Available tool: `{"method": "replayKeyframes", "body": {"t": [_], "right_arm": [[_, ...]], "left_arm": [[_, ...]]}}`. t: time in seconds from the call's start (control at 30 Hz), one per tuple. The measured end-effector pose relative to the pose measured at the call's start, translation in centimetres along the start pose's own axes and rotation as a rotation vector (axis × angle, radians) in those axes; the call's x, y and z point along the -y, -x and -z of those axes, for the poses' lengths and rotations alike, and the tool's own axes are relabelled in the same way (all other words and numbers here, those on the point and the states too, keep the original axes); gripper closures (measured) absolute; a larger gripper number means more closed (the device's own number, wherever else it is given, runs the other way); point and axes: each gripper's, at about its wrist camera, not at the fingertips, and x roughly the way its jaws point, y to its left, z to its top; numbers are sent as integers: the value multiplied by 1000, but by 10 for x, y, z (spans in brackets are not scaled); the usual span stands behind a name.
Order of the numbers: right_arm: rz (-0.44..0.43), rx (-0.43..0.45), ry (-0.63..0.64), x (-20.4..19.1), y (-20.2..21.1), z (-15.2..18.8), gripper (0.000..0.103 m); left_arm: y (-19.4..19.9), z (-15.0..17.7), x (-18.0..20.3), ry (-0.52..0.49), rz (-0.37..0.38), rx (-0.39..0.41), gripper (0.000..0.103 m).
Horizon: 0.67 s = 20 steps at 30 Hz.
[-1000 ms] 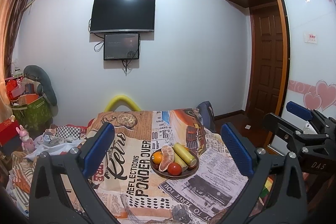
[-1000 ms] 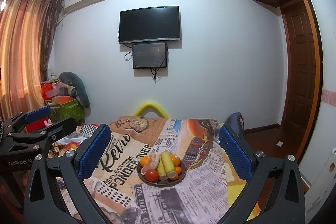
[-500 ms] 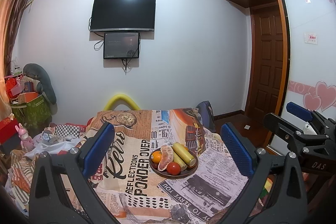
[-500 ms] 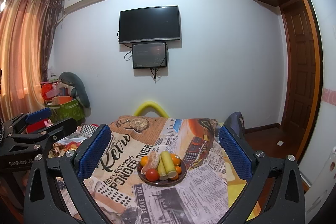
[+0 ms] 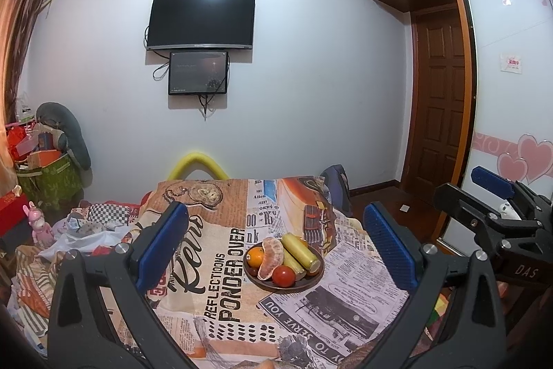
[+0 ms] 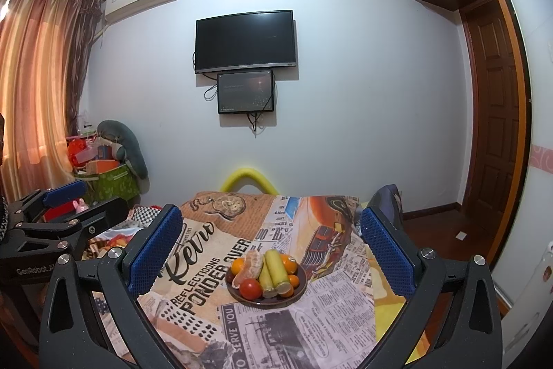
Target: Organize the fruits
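Observation:
A dark round plate (image 5: pixel 307 284) (image 6: pixel 301 282) sits on the newspaper-print tablecloth (image 5: pixel 214 279) (image 6: pixel 193 282). It holds a red tomato (image 5: pixel 284 275) (image 6: pixel 250 288), a peeled orange segment cluster (image 5: pixel 273 256) (image 6: pixel 249 265), small oranges (image 5: pixel 255 255) (image 6: pixel 288 261) and yellow-green corn-like cobs (image 5: pixel 299 250) (image 6: pixel 274 267). My left gripper (image 5: pixel 276 241) is open, held back from the plate with nothing between its blue pads. My right gripper (image 6: pixel 271 244) is open too, also short of the plate. Each gripper shows at the edge of the other's view.
The table ends near a white wall with a TV (image 5: pixel 202 19) and a small screen (image 5: pixel 198 72). A yellow foam arc (image 5: pixel 197 163) rises behind the table. Clutter and a green box (image 5: pixel 48 182) lie left; a wooden door (image 5: pixel 439 113) and a chair back (image 5: pixel 335 184) stand right.
Both views have drifted only slightly; the plate sits a touch higher in the left wrist view. Both grippers stay open and nothing on the plate has moved.

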Motion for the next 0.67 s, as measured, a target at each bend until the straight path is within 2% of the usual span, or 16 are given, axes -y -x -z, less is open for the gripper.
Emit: {"method": "replayKeyframes", "body": {"t": [0.67], "right_arm": [[1,-6,1,0,-1,-1,0]], "left_arm": [[3,0,0,-1,22,-3,0]]}}
